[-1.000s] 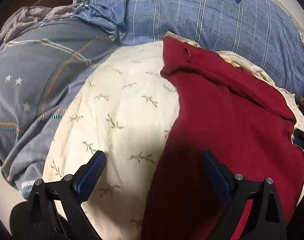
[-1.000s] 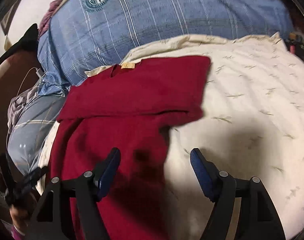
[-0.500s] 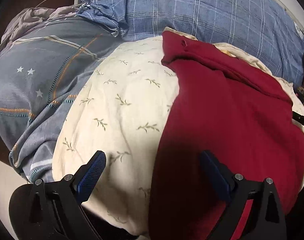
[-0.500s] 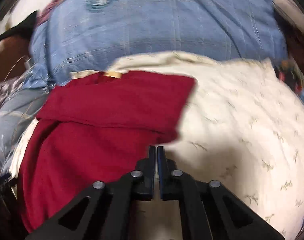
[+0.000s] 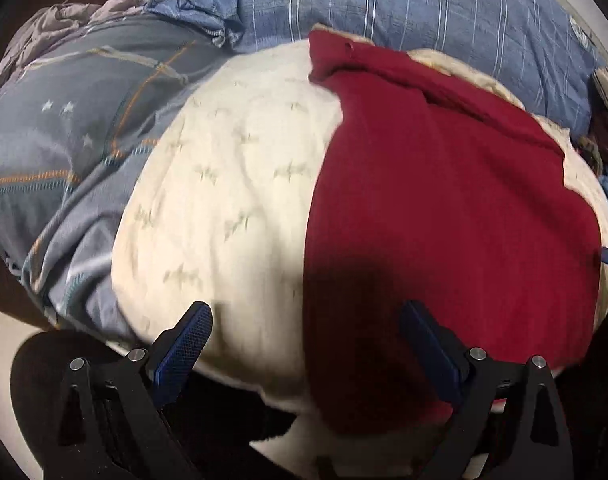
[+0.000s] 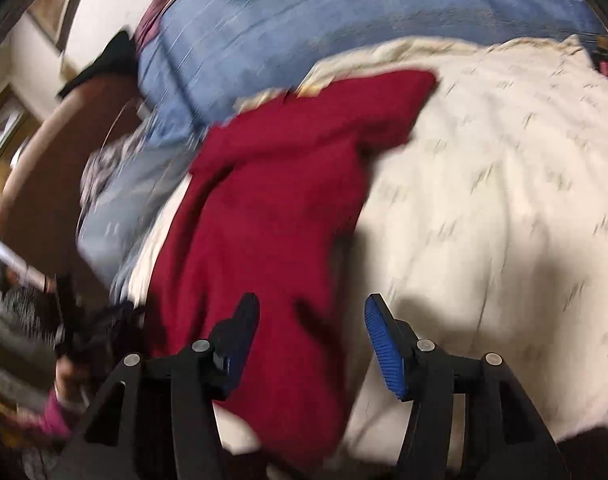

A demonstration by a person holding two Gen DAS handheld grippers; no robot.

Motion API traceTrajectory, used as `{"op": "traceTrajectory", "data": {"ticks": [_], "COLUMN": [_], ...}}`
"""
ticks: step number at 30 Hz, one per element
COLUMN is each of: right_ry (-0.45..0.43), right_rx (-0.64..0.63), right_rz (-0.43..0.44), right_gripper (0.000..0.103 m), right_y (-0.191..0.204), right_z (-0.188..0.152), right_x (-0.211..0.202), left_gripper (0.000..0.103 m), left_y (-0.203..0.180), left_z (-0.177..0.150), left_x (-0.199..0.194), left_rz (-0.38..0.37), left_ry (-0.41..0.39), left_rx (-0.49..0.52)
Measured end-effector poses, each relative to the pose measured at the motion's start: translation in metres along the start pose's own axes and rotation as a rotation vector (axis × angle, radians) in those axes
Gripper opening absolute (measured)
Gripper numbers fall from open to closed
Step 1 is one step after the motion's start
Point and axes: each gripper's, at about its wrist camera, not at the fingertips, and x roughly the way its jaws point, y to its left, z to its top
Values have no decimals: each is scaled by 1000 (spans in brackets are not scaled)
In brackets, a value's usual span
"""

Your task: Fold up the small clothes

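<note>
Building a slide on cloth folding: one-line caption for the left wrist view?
Open left tool above the near edge of a dark red garment lying on a cream leaf-print cushion.

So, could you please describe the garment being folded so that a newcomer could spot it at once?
Start at the big blue checked pillow, then drop to the cream leaf-print cushion in front of it. The dark red top lies across that cushion, sleeves folded in: the only plain, deep red cloth among patterned blues, greys and cream.

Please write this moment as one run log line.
left tool open, empty | right tool opening, empty | red garment partly folded on cream cover
</note>
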Motion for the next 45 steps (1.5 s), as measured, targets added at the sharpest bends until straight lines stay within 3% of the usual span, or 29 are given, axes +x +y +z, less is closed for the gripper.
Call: {"op": "traceTrajectory", "data": {"ticks": [5, 10, 12, 14, 22, 26, 28, 29, 30, 32, 33, 34, 38, 42, 45], "right_ry": [75, 112, 117, 119, 138, 139, 134, 133, 130, 127, 127, 123, 113, 105, 103], "right_rx": [32, 18, -13, -32, -18, -41, -38, -39, -42, -24, -5, 13, 8, -34, -15], "right_rz": [22, 73, 85, 101, 97, 95, 91, 81, 64, 52, 67, 78, 97, 126, 138], "right_gripper": [60, 60, 60, 60, 60, 60, 56, 48, 33, 16, 15, 15, 12, 13, 18], "right_y": [-2, 8, 16, 20, 16, 19, 18, 19, 19, 15, 11, 8, 11, 20, 19], "right_z": [-33, -52, -49, -50, -56, -56, -57, -57, -57, -58, -59, -60, -62, -62, -62], "right_x": [11, 16, 18, 19, 32, 37, 39, 39, 39, 39, 38, 37, 33, 28, 35], "left_gripper": [96, 95, 92, 80, 77, 78, 76, 72, 68, 53, 47, 34, 18, 17, 27], "left_y": [-4, -3, 0, 3, 19, 18, 14, 13, 13, 14, 16, 17, 8, 4, 5], "left_z": [-14, -17, -17, -17, -16, -19, -20, -20, -20, -19, -19, -19, -19, -17, -16], "left_x": [3, 9, 12, 14, 21, 21, 19, 19, 18, 16, 14, 12, 4, -2, 9], "left_rz": [-34, -102, -139, -166, -201, -184, -174, -170, -165, -167, -180, -199, -181, -191, -170], "left_ry": [52, 81, 89, 94, 89, 85, 82, 81, 81, 87, 93, 97, 85, 82, 104], "left_rx": [16, -38, -70, -90, -131, -121, -108, -109, -112, -144, -172, -184, -123, -108, -121]}}
